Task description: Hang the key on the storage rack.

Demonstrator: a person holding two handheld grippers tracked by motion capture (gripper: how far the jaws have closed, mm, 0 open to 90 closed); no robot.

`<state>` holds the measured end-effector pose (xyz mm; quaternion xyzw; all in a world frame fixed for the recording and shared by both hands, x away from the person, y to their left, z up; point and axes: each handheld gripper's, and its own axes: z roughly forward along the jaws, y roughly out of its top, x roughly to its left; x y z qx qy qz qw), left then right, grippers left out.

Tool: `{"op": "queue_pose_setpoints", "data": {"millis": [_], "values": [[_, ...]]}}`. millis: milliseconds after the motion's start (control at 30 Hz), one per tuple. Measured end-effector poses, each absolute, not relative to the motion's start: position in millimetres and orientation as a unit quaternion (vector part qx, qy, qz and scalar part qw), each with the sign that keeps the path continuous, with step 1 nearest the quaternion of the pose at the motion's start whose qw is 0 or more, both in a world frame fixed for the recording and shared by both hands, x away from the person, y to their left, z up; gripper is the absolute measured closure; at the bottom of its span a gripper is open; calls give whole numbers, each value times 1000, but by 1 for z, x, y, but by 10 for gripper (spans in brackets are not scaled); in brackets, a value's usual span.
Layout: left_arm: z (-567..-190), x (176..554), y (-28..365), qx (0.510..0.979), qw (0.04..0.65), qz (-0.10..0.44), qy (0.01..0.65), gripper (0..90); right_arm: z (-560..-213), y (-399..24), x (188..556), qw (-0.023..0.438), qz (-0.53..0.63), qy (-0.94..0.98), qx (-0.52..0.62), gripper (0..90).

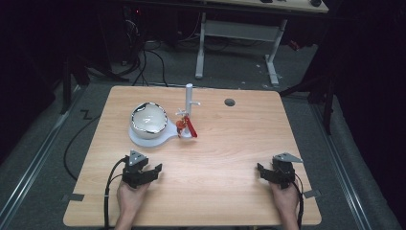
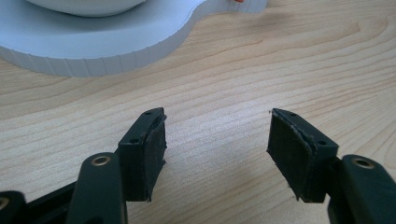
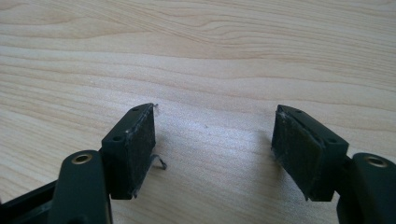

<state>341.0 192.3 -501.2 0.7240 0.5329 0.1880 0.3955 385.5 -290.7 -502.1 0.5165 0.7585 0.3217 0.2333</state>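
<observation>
White bowl stand [image 2: 93,51] — just beyond left claw [image 2: 217,154]

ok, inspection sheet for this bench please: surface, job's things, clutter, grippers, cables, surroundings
Surface: light wood table, dark round grommet hole near the far edge.
Job's things: white bowl on a white base plate; white post with pegs on the same base, a red-orange item at its foot, too small to identify.
Clutter: nothing seen.
Grippers: left gripper open, holding nothing, near the base plate; right gripper open, holding nothing, over bare wood.
Cables: black gripper cable off the near edge; more cables on the floor.
Surroundings: dark room, white-legged desk behind.
</observation>
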Motion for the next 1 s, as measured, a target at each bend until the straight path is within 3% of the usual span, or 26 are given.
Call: {"op": "queue_pose_setpoints", "data": {"millis": [600,1000], "values": [[-507,345,189,728,373,207,538,363,-502,-291,385,233,322,758,517,308],[-508,345,179,748,341,226,522,257,-502,-291,385,233,322,758,517,308]]}}
